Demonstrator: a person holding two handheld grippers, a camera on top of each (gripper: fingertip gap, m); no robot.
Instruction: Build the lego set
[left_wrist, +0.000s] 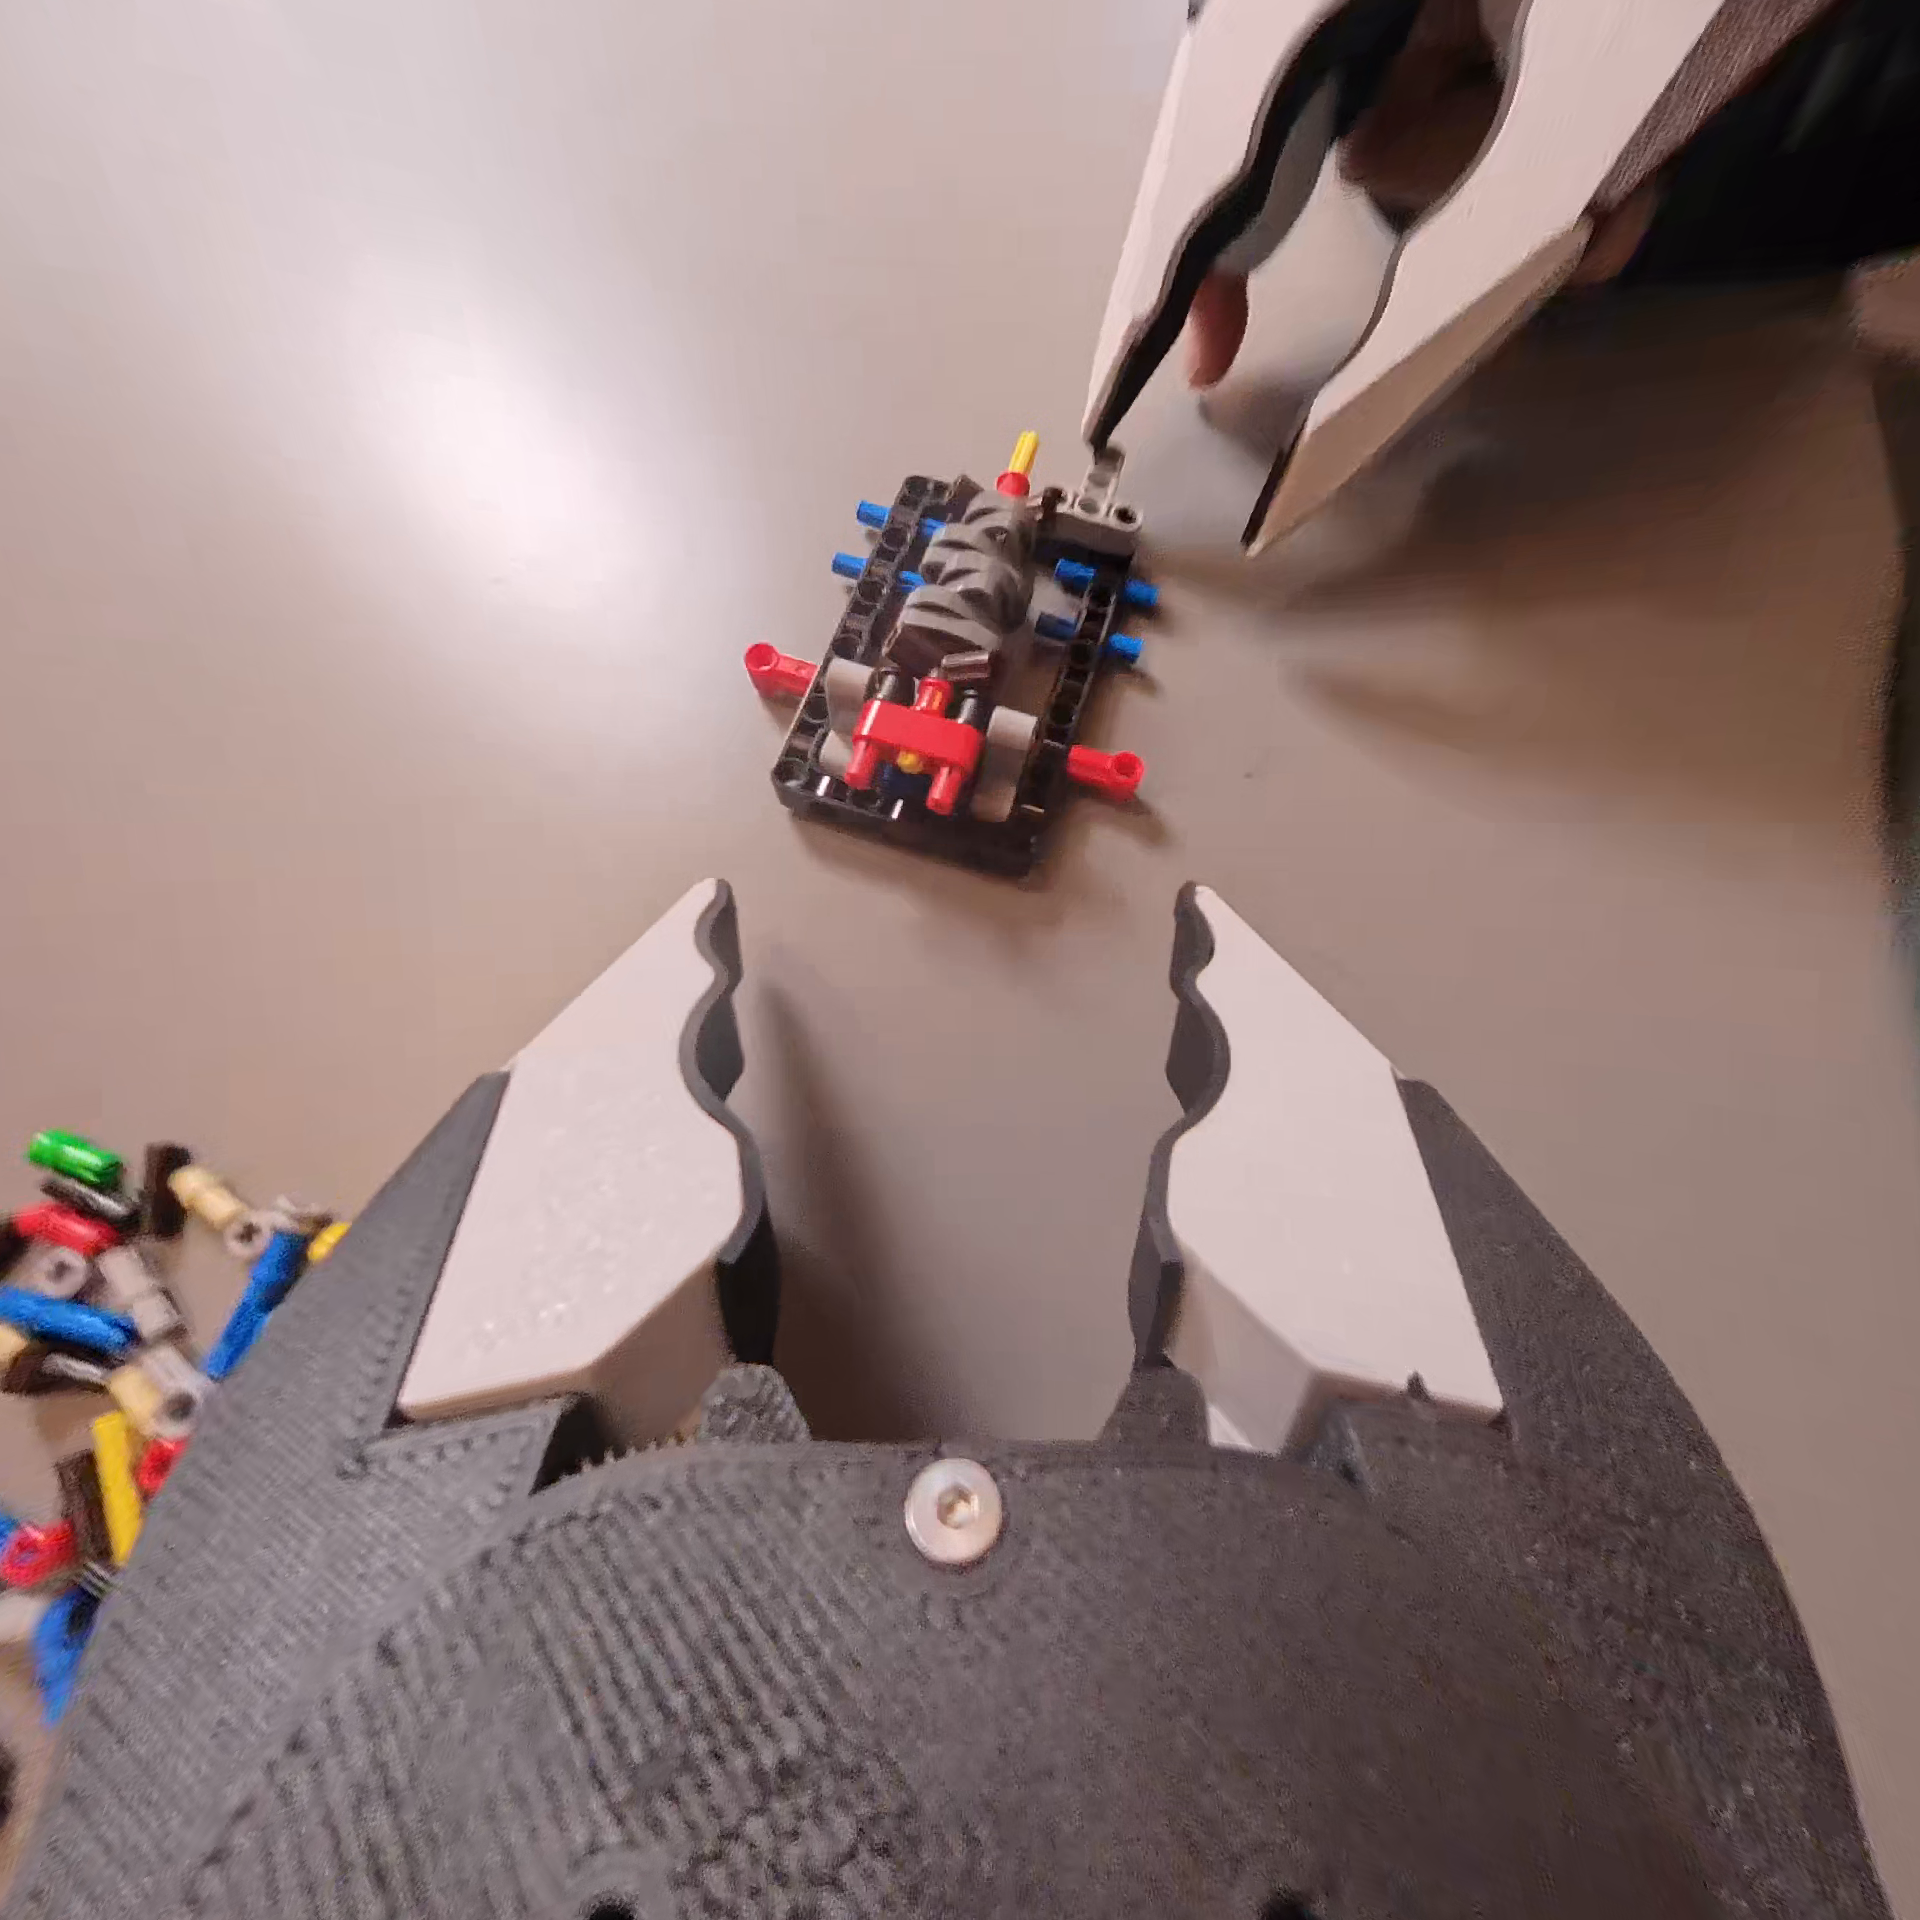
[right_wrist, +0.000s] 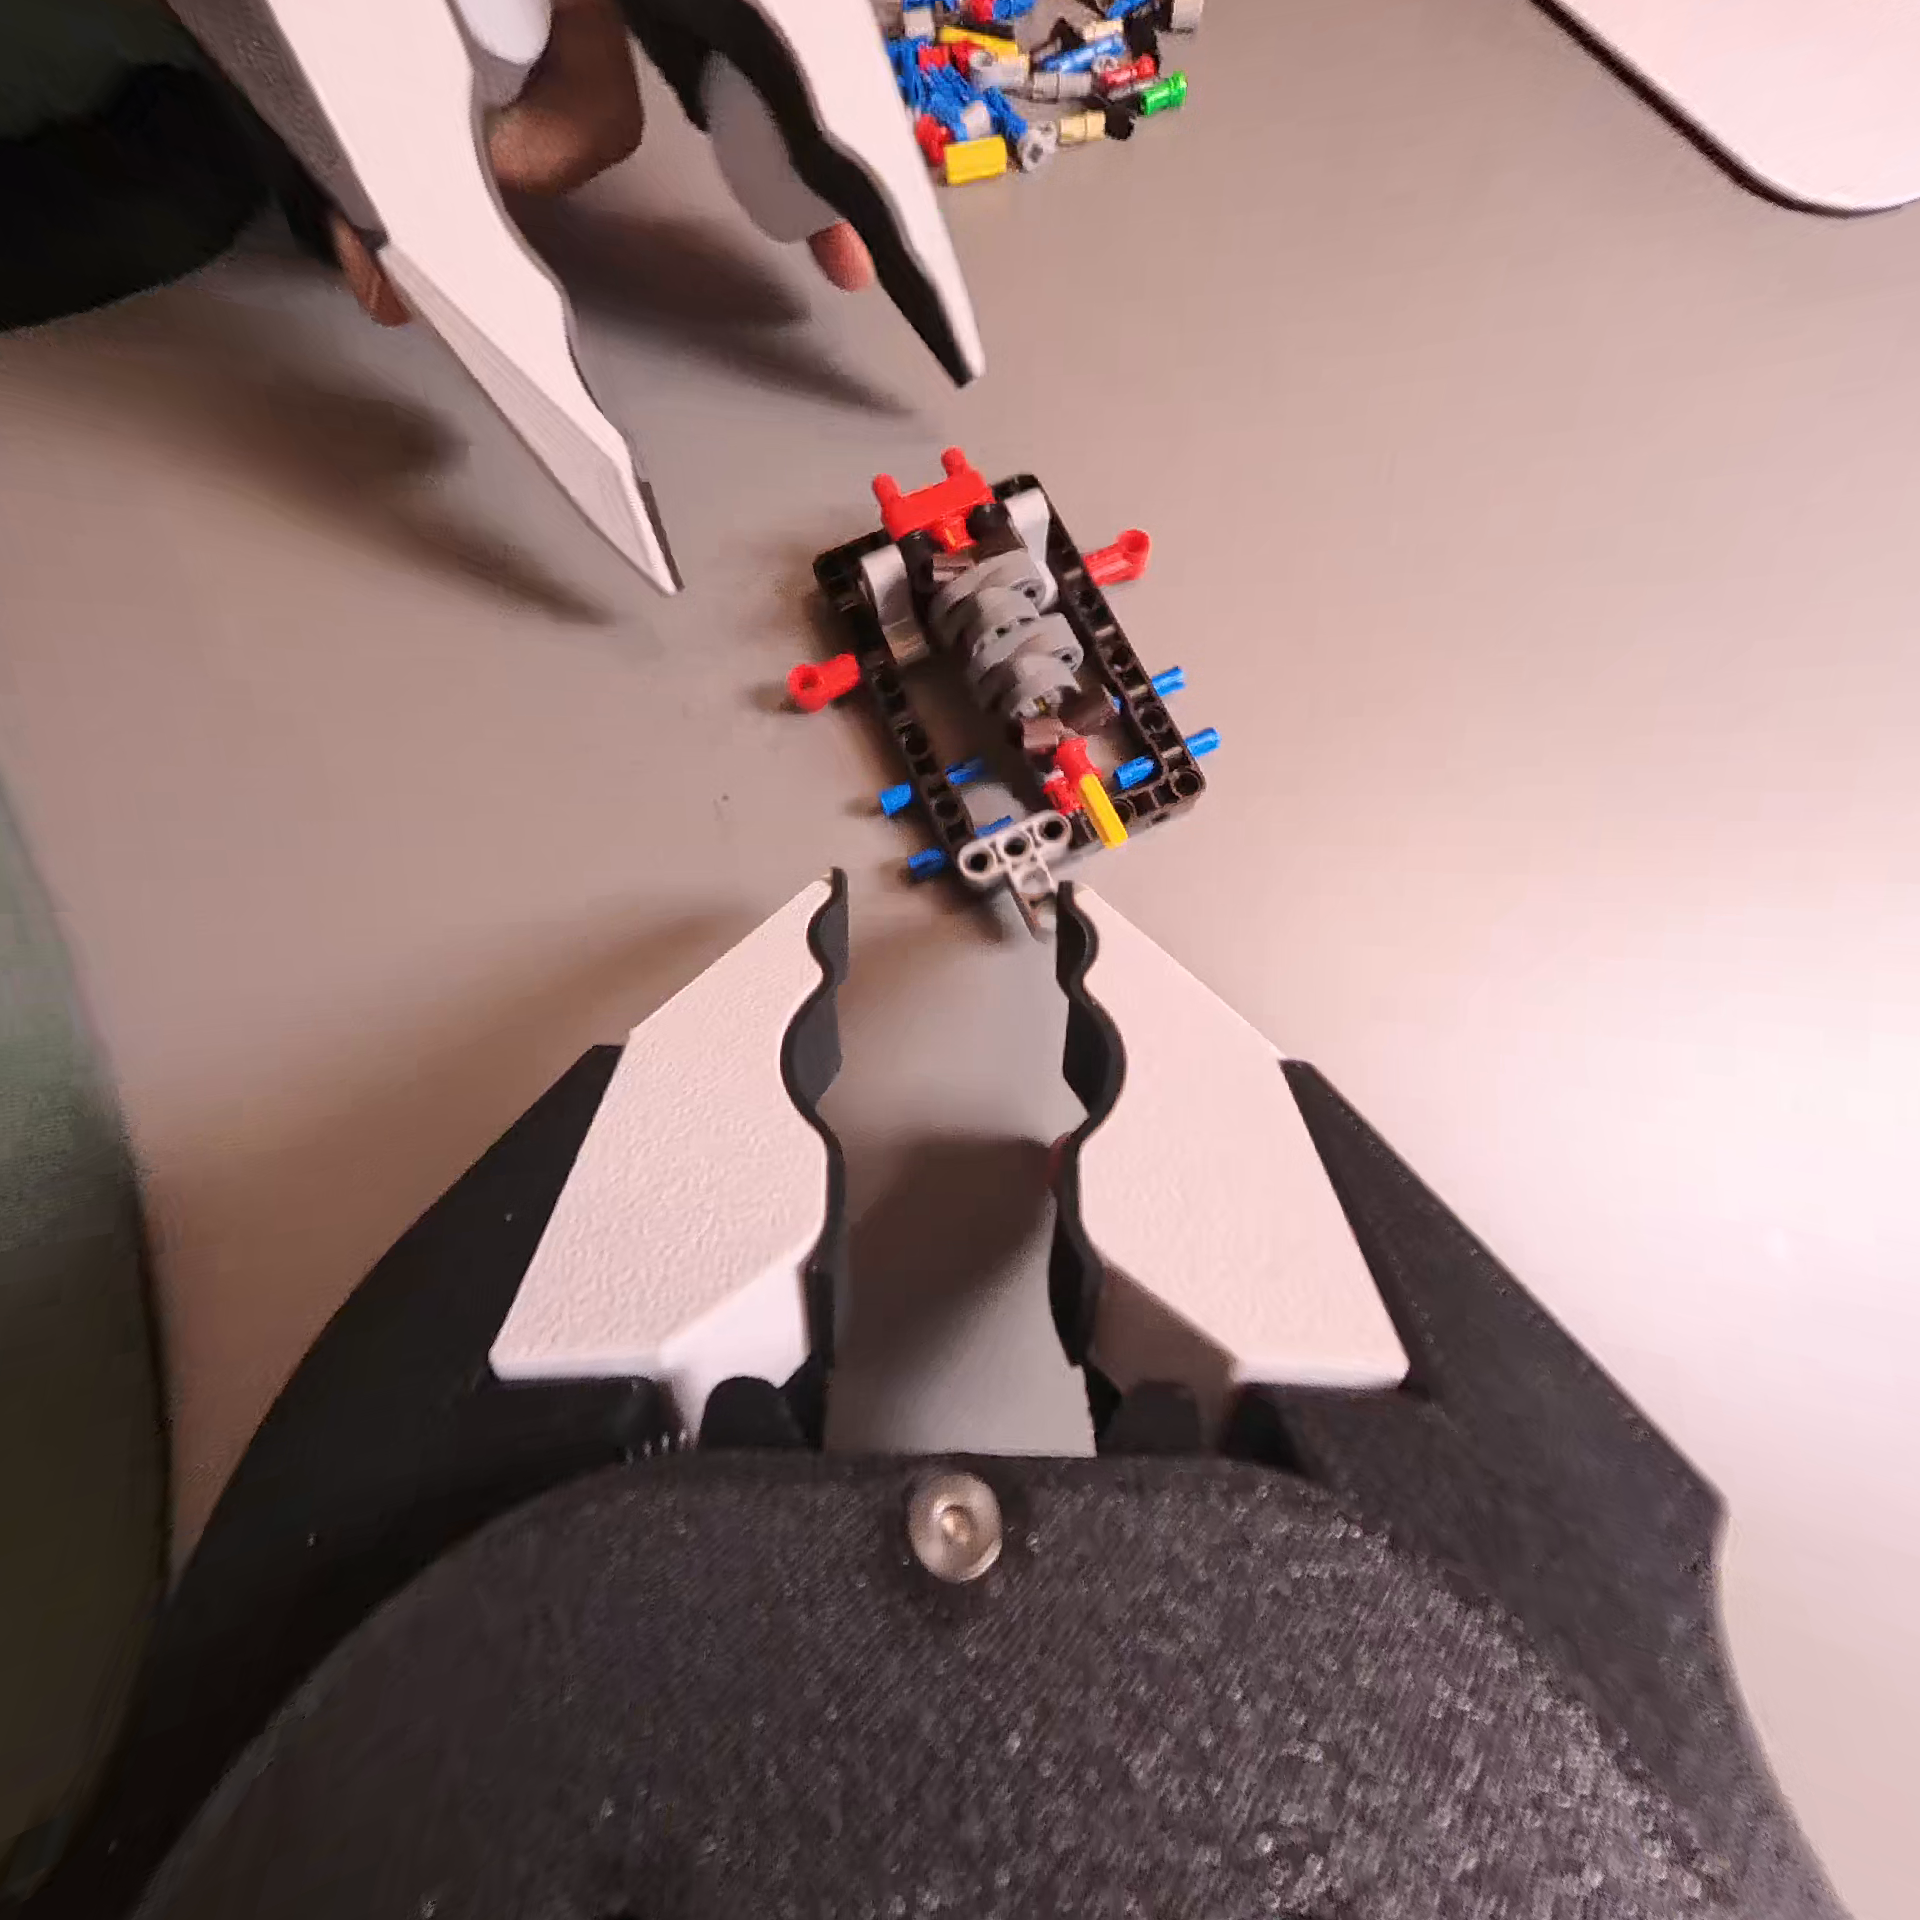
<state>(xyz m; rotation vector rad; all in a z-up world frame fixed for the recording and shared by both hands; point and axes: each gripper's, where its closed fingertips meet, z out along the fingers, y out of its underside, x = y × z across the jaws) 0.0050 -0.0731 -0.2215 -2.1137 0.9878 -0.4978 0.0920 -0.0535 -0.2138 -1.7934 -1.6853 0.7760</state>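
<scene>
No brand mark, label or readable writing shows on any surface in either view. The partly built lego assembly (left_wrist: 961, 665), a black rectangular frame of holed plastic beams, lies flat on the smooth matte grey-beige tabletop (left_wrist: 364, 520), well apart from both camera bodies and directly between the two tools. Inside the frame runs a row of twisted grey lobed pieces (right_wrist: 1006, 644); a red cross-block (left_wrist: 914, 743) caps one short end, and a light grey T-shaped holed beam (right_wrist: 1013, 857) sits at the other beside a yellow axle (right_wrist: 1099, 805) on a red bush. Short blue pins (left_wrist: 1127, 594) stick out of the long sides, and red connectors (left_wrist: 1107, 767) project near the red-block end. The left gripper (left_wrist: 956, 904), with pale grey wedge-shaped fingers, wavy black rubbery inner edges and a coarse-textured black printed body, hovers just short of the red-block end with its fingers spread wide and nothing between them. The right gripper (right_wrist: 951, 888), of the same build, has its jaws parted more narrowly and empty; one fingertip (right_wrist: 1070, 899) lies against or just beside the stem of the grey T-beam, though contact is hard to confirm. A heap of loose small plastic parts (right_wrist: 1039, 83) in blue, red, yellow, green, tan and grey lies off to the left gripper's side, and a rounded white object (right_wrist: 1766, 94) sits at the table's far corner.
</scene>
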